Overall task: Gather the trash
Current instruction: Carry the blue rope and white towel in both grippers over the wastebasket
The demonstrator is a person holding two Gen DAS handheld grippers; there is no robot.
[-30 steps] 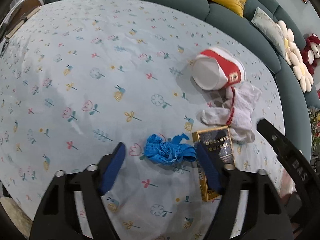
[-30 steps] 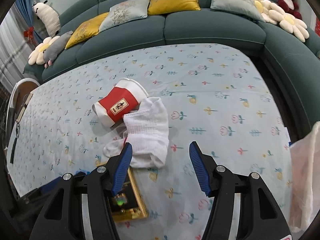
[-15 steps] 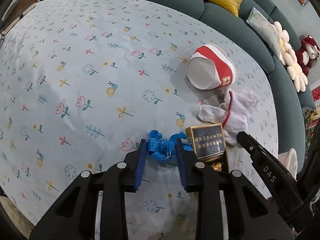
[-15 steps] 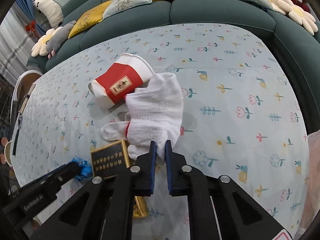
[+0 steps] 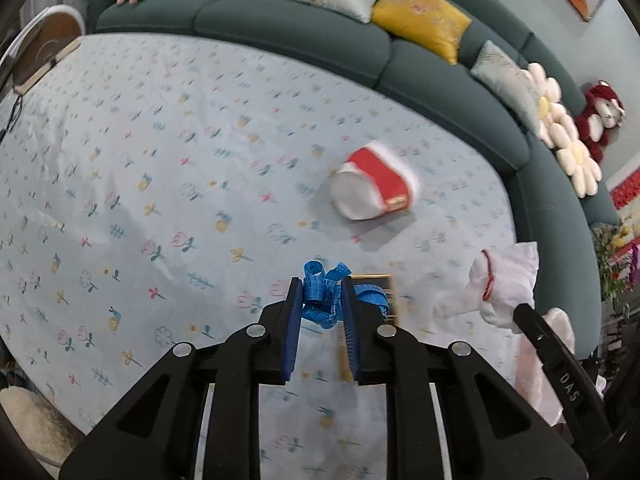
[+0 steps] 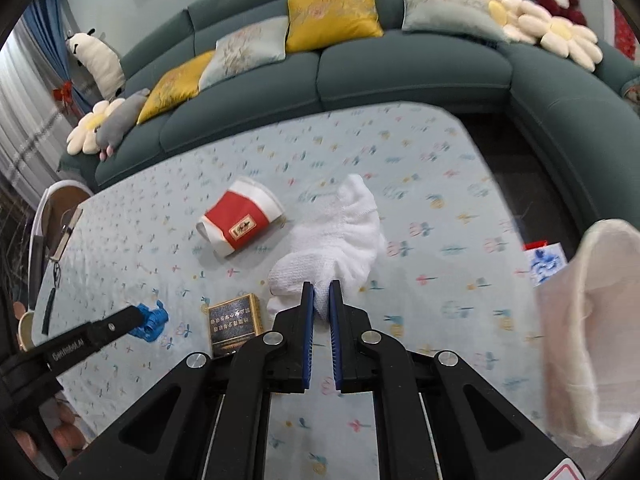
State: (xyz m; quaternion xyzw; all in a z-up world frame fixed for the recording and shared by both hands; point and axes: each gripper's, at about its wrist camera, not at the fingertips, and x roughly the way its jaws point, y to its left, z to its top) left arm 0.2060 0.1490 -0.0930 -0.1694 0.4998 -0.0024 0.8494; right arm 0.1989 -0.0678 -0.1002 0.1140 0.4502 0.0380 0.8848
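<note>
Two views: both my claws have something pinched, so going cam by cam.

Left cam, grip: my left gripper [image 5: 320,296] has just been closing, and its blue pads now squeeze the crumpled blue tape measure [image 5: 322,286] near the tips, lifted above the table.

Left cam, extras: only here do I get the framed picture on the wall top right. The red-and-white paper cup [image 5: 374,192] lies on its side, blurry.

Right cam, grip: my right gripper [image 6: 321,294] pads are nearly together, nipping an edge of the white knit glove [image 6: 344,232], which fans out beyond the tips.

Right cam, extras: only this view shows the dark gold-edged box [image 6: 234,322] whole, flat on the flowery tablecloth [image 6: 440,168] beside the glove, plus the pale thin plastic bag [image 6: 592,320] gaping at the table's right edge.

Textures: glove waffle-knit and floppy, tape ribbon-like, box flat and stiff-looking.
</note>
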